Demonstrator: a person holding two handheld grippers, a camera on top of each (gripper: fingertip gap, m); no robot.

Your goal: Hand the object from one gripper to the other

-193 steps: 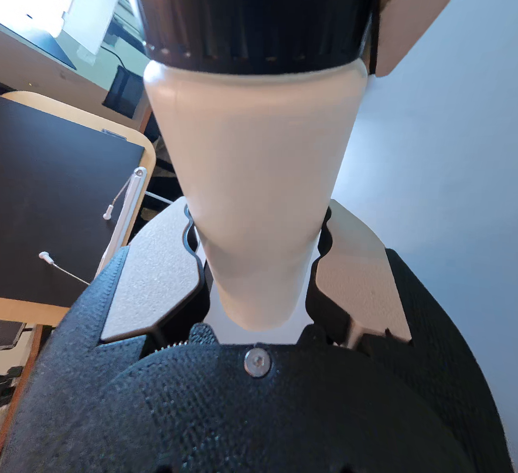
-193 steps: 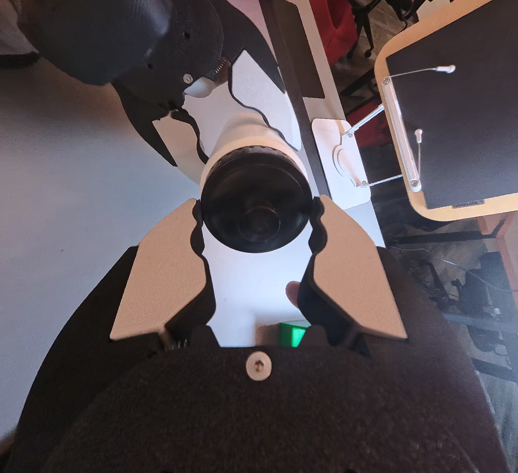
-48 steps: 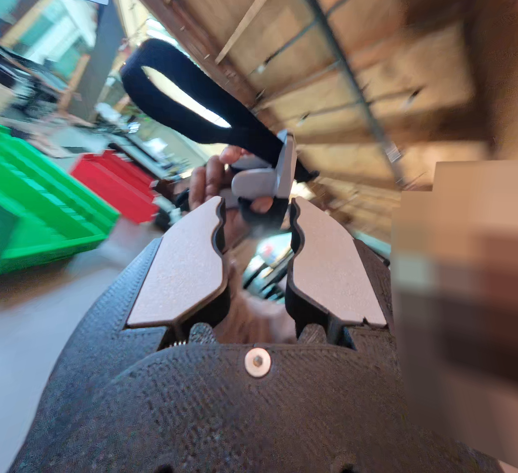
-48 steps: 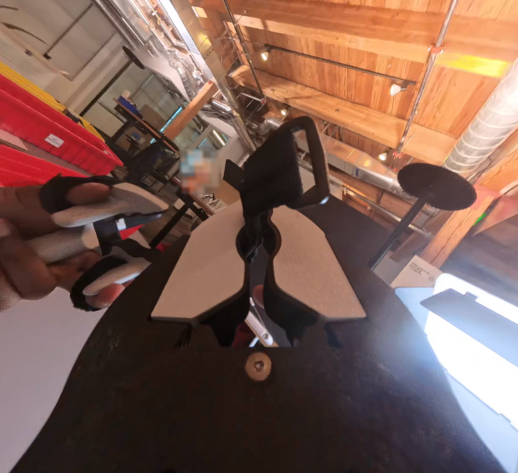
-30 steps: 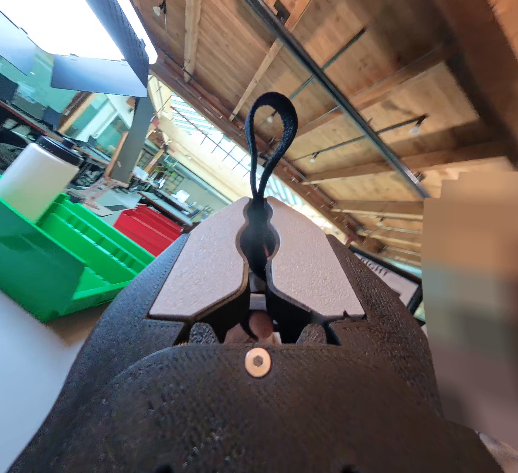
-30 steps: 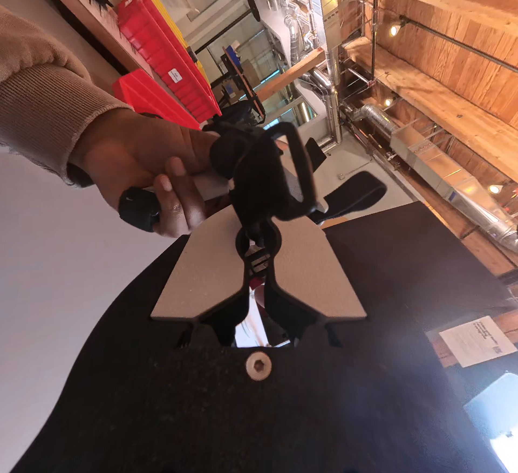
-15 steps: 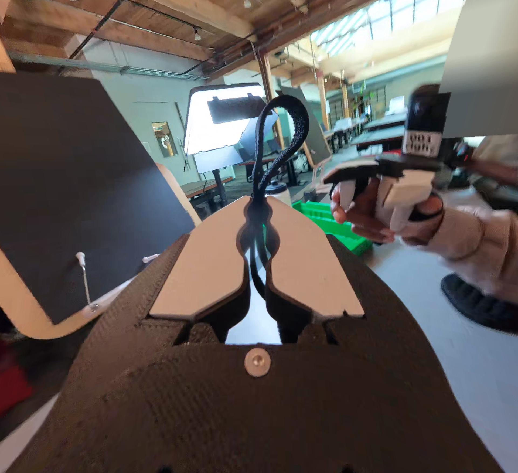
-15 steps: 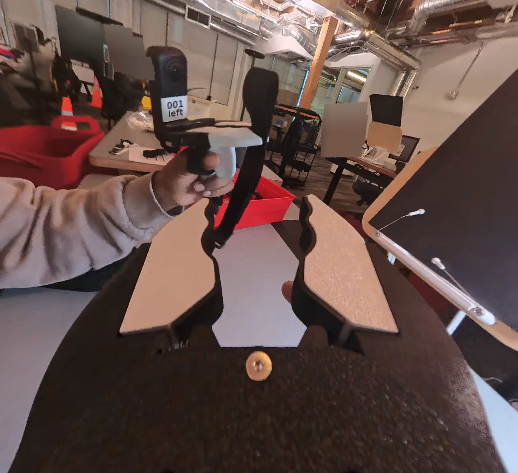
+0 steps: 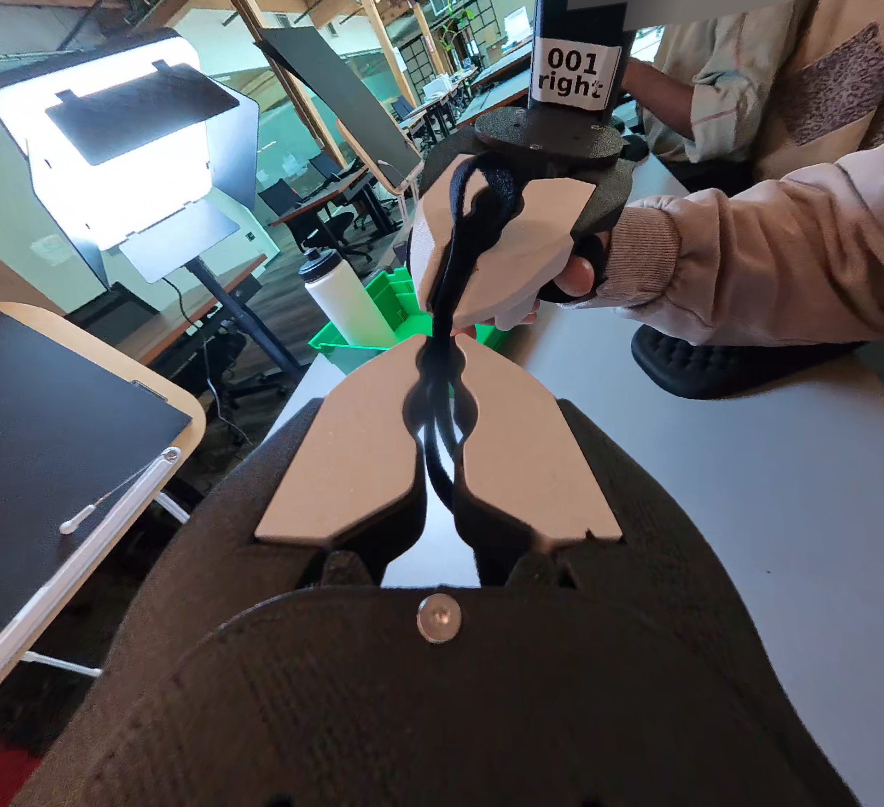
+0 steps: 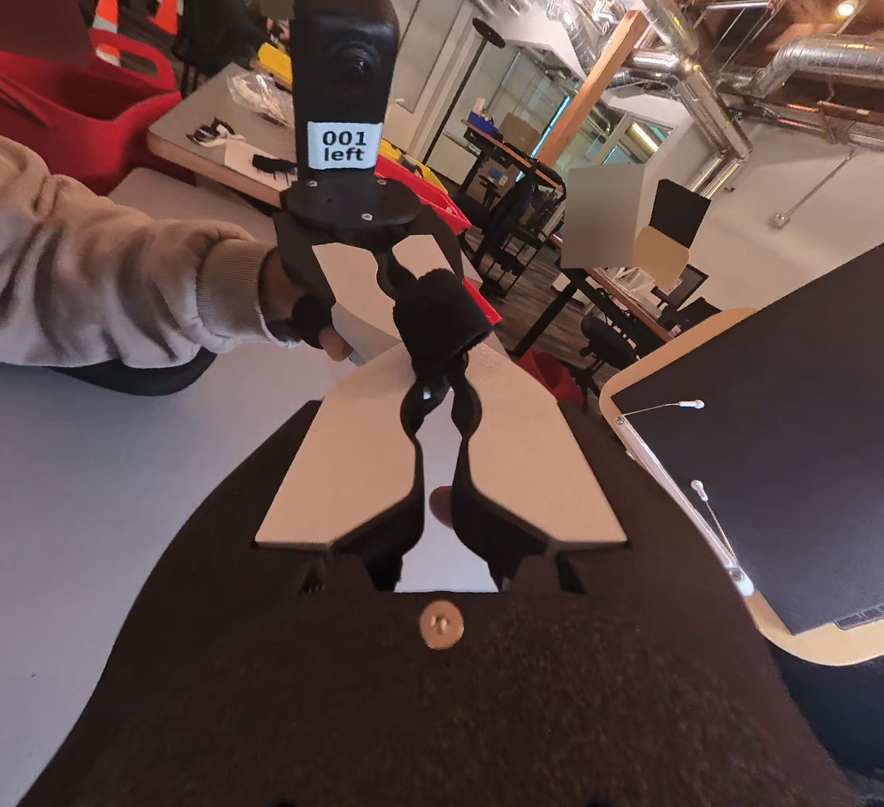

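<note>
The left claw (image 9: 437,349) is clenched on a black strap (image 9: 442,305), its tips pinched tight with the strap's tail running back down the slot between the pads. Straight ahead of it, tip to tip, the right claw (image 9: 442,301) has also closed on the same strap: from the right wrist view its tips (image 10: 442,375) are squeezed on the strap's lower fold, and the loop (image 10: 437,320) bulges out just beyond, reaching into the left claw (image 10: 382,277) that faces it. So the strap hangs in the air above the grey desk (image 9: 717,473), stretched between the two claws, its long axis running along the line that joins them. Neither hand is nearer; both have it. My guess is that the next move turns on that shared line: the left claw has to let go and draw back along it, without tugging sideways.

Half a second ago the right claw was spread wide, with the strap only leaning against its left pad, and the two claws stood well apart. Now they have come together nose to nose and the right one has bitten down.

Behind them a white bottle (image 9: 347,301) stands by a green bin (image 9: 354,344).
</note>
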